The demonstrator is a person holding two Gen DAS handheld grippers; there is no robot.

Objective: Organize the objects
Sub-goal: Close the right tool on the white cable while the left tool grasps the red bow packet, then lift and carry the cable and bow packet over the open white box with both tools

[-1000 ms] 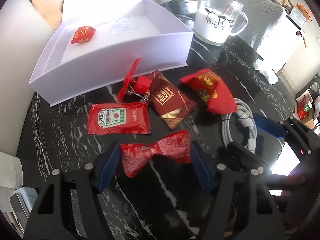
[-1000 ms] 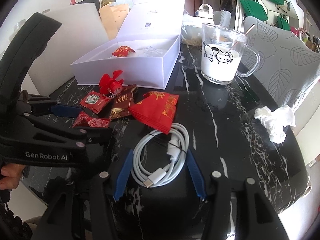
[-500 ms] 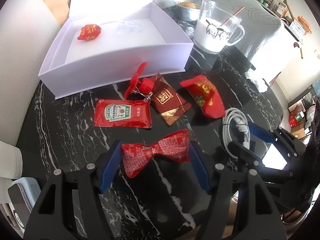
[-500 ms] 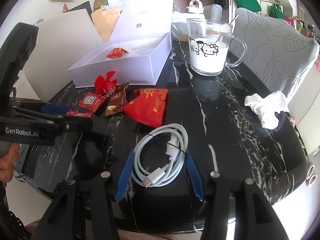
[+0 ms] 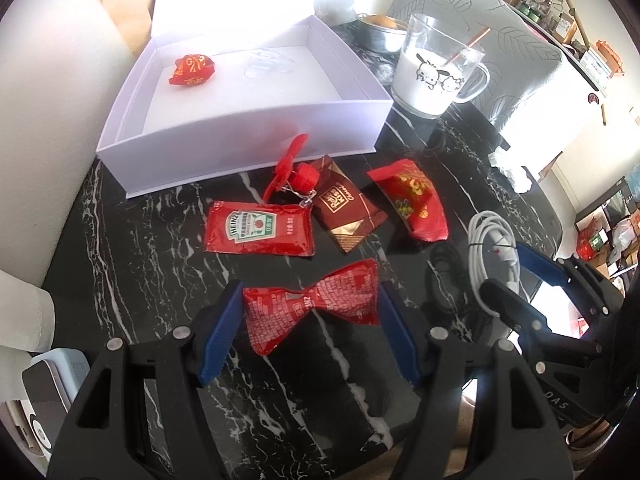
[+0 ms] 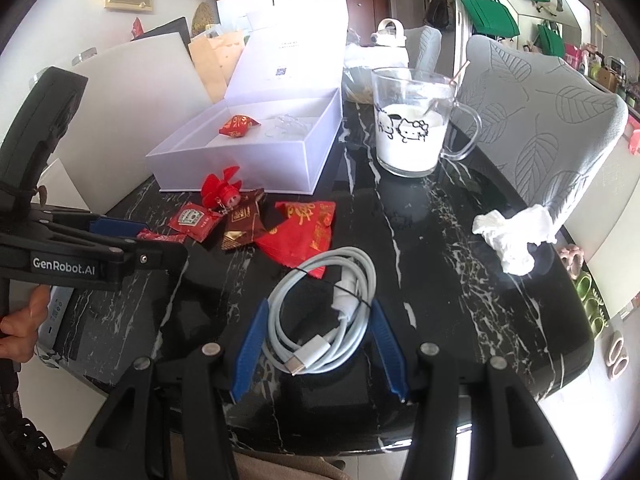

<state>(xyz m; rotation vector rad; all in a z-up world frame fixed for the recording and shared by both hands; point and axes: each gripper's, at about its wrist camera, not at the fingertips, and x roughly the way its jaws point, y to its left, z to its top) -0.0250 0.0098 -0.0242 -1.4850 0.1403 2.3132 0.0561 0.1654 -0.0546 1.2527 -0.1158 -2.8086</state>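
My left gripper (image 5: 310,320) is shut on a red twisted snack packet (image 5: 312,304), its blue pads pressing on both ends just above the black marble table (image 5: 132,264). My right gripper (image 6: 316,332) is shut on a coiled white charging cable (image 6: 324,312), also raised a little. On the table lie a ketchup sachet (image 5: 258,228), a brown candy wrapper (image 5: 344,212), a red toy fan (image 5: 296,168) and a larger red packet (image 5: 412,200). Behind them, the open white box (image 5: 248,136) holds a red candy (image 5: 192,70).
A glass mug of milk (image 6: 410,132) stands right of the box, with a metal bowl (image 5: 380,32) behind it. A crumpled tissue (image 6: 512,236) lies near the table's right edge. Chairs stand around the table. A hand (image 6: 20,328) holds the left gripper.
Both grippers have risen a little with the packet and the cable between their pads, so the table items look smaller and farther away. Nothing on the table has moved.
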